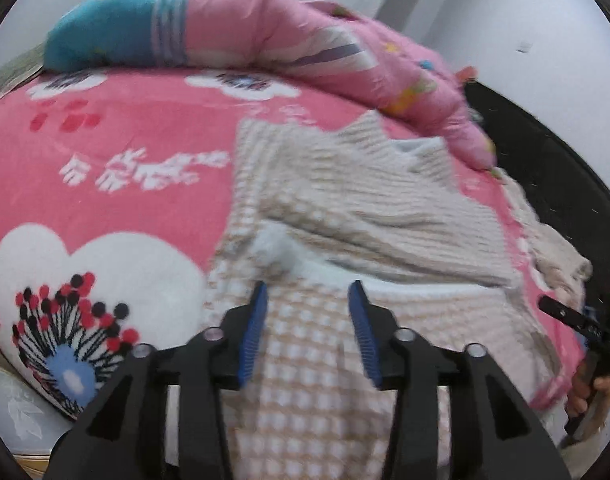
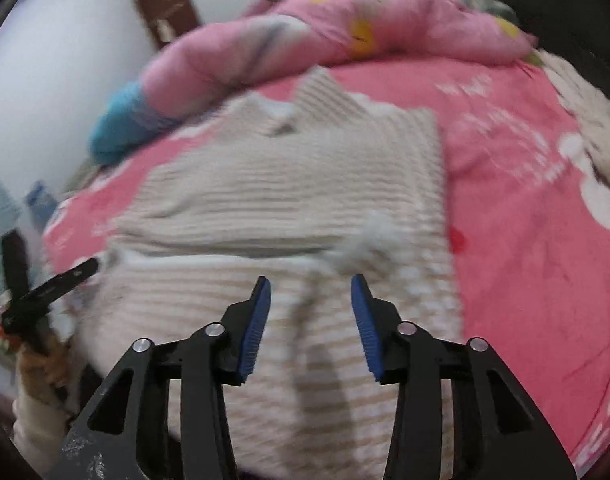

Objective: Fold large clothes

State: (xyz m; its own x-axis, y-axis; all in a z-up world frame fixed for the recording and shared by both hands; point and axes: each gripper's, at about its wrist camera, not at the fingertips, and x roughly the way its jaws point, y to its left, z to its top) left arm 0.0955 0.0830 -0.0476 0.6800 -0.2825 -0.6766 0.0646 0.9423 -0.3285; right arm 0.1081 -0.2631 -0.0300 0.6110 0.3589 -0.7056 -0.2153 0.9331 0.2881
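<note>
A beige-and-white knit sweater (image 1: 345, 216) lay spread on a bed under both of my tools, its upper part folded back over the lower, checked part, with a white fluffy tuft (image 2: 365, 240) at the fold. My left tool (image 1: 307, 300) hovered over the checked part with its blue-padded fingers (image 1: 253, 332) spread apart and nothing between them. My right tool (image 2: 311, 296) was likewise parted and held nothing (both views were blurred, so finer contact with the knit I could not tell). Beneath the sweater was a pink bedspread (image 1: 125, 120) printed with white flowers. Beyond it, a rolled pink-and-blue quilt (image 1: 225, 28) ran along the far side of the bed, against a white wall (image 1: 545, 60).
</note>
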